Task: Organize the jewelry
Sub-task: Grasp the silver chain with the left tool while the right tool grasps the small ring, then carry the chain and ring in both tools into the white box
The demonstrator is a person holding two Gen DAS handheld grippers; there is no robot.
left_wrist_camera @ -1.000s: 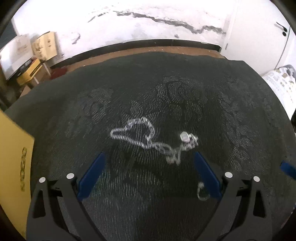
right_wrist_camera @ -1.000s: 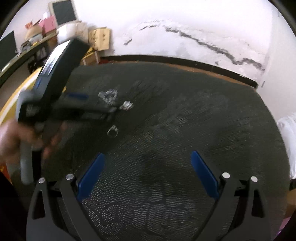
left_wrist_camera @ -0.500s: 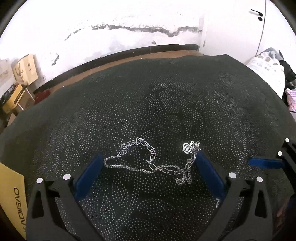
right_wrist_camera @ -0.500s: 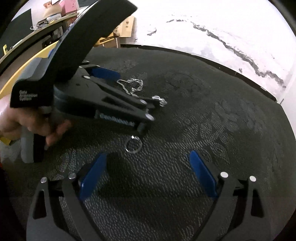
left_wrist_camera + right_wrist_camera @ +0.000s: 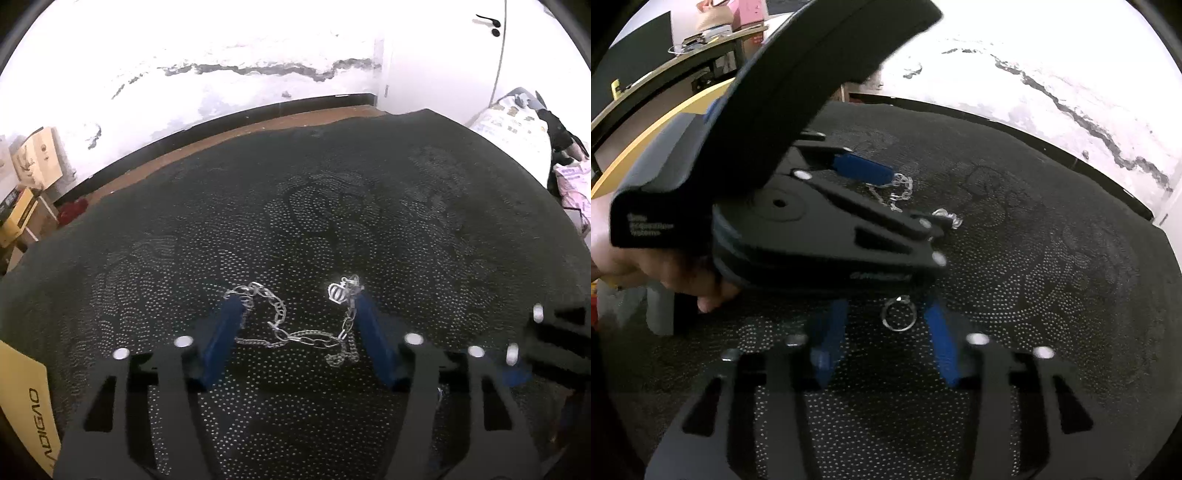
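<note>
A silver chain necklace (image 5: pixel 291 332) with a small cage-like pendant (image 5: pixel 337 293) lies on the black dotted cloth (image 5: pixel 332 206). My left gripper (image 5: pixel 297 314) is open, low over the cloth, its blue fingers on either side of the chain. In the right wrist view the chain (image 5: pixel 899 190) shows beyond the left gripper's body (image 5: pixel 820 221). A silver ring (image 5: pixel 898 314) lies flat on the cloth between the blue fingers of my right gripper (image 5: pixel 886 314), which is open and partly closed in around it.
A yellow board (image 5: pixel 26 398) lies at the cloth's left edge. Cardboard boxes (image 5: pixel 37 158) stand by the white wall at far left. Bags and papers (image 5: pixel 517 122) lie at the right. The two grippers are close side by side.
Both grippers have moved forward and down. The left gripper's fingers now flank the chain and have narrowed. The right gripper's fingers have narrowed around the ring.
</note>
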